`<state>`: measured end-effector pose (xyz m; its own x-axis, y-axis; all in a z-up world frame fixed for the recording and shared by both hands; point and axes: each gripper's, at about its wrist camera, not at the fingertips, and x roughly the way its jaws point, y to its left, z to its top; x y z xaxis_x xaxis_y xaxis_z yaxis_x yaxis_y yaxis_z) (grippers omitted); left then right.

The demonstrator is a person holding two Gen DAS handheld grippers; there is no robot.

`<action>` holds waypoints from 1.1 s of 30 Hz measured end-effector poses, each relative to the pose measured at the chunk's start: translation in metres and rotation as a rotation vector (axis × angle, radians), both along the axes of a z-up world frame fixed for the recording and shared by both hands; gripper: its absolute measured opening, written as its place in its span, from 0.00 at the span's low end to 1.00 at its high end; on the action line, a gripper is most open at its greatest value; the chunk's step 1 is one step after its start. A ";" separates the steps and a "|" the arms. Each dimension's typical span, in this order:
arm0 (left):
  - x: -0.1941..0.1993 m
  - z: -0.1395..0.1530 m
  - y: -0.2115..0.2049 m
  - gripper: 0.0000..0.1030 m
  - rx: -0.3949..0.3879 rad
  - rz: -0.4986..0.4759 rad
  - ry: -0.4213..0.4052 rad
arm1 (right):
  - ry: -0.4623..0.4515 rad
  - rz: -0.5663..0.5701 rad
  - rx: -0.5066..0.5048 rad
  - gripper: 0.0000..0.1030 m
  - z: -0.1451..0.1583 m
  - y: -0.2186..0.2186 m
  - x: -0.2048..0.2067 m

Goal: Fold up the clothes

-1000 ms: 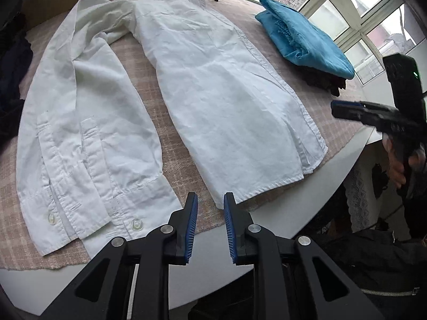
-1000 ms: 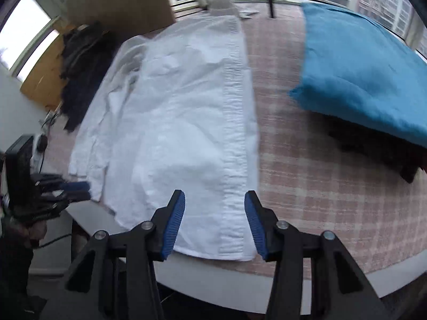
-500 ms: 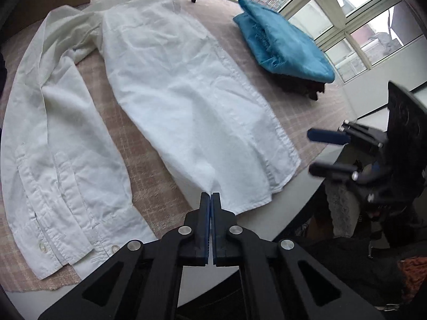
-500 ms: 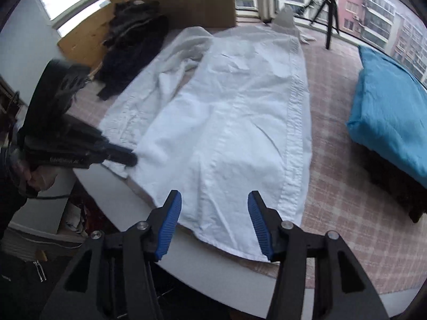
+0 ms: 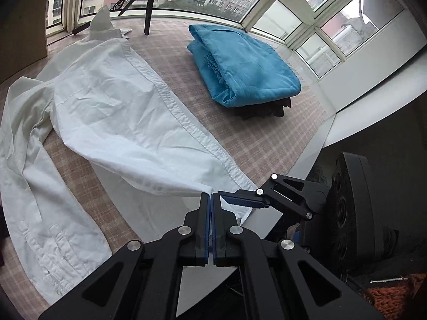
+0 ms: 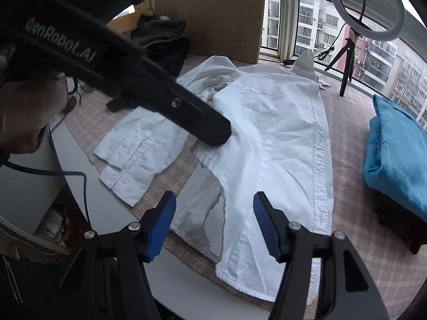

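Now | left tool [image 5: 211,200] clenched on white shirt [image 5: 120,112] hem | right tool [image 6: 214,208] closing over hem, ungripped

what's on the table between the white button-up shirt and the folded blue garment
Nothing: only a bare strip of pink checked tablecloth separates the white button-up shirt from the folded blue garment. Both wrist views show it, most clearly the left.

Shirt [image 5: 128,122] spread on table [image 5: 307,165]; folded garment stack [image 5: 245,72] at 2 o'clock, tripod [image 5: 148,8] at 12, behind collar.
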<state>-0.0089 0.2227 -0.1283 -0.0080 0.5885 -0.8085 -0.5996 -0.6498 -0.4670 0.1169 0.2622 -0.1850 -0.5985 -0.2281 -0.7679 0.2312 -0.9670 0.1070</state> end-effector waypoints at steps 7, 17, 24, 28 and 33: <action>0.009 -0.001 -0.037 0.10 -0.014 0.075 0.065 | -0.032 -0.128 -0.108 0.02 0.017 0.057 -0.012; 0.054 -0.090 -0.008 0.13 -0.110 -0.008 0.106 | 0.014 -0.153 -0.150 0.02 0.084 0.088 -0.019; 0.044 -0.106 -0.011 0.15 -0.071 0.045 0.033 | -0.096 -0.136 -0.115 0.02 0.062 0.086 -0.015; 0.059 -0.111 -0.045 0.27 -0.123 0.064 0.042 | -0.198 -0.185 -0.071 0.03 0.024 0.099 -0.009; 0.058 -0.112 -0.064 0.27 -0.128 0.129 0.020 | -0.304 -0.263 -0.074 0.10 -0.016 0.124 0.005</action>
